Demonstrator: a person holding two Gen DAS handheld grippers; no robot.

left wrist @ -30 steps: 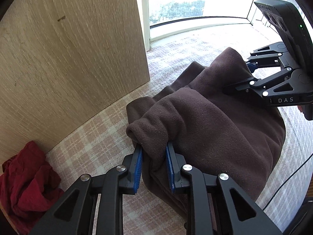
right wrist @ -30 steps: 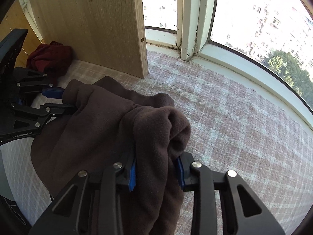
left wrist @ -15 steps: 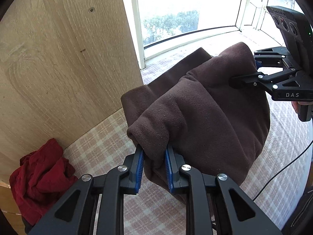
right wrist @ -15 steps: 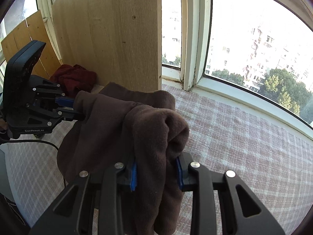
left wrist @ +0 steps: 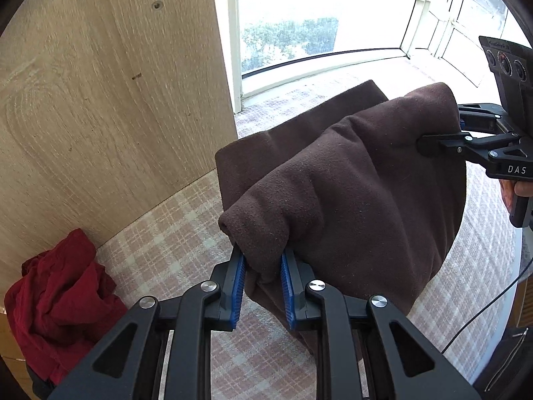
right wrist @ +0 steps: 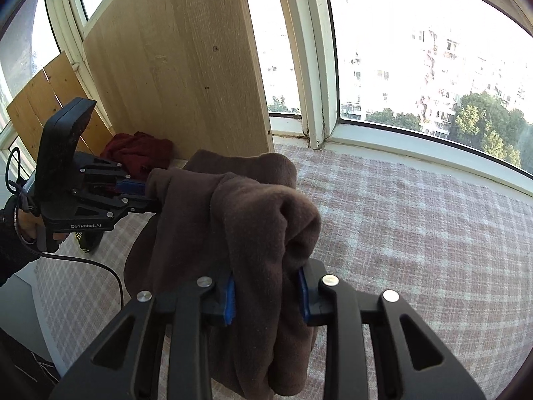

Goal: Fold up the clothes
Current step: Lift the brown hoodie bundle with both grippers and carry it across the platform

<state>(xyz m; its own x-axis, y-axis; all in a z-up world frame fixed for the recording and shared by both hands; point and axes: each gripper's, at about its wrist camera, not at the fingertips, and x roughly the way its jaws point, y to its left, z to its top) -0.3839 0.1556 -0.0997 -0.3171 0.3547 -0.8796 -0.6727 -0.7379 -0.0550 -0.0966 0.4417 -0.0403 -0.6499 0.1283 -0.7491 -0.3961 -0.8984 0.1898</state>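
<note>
Left tool [left wrist: 263,286] and right tool [right wrist: 266,291], black with ribbed blue pads, each clamped on a bunched corner of one brown fleece garment [left wrist: 349,193], soft and thick, slung between them above the plaid-covered surface [right wrist: 416,233]. Crumpled red cloth [left wrist: 56,300] far left against wood-grain board [left wrist: 100,100]; open plaid to the right, bounded by window frame [right wrist: 316,83].
</note>
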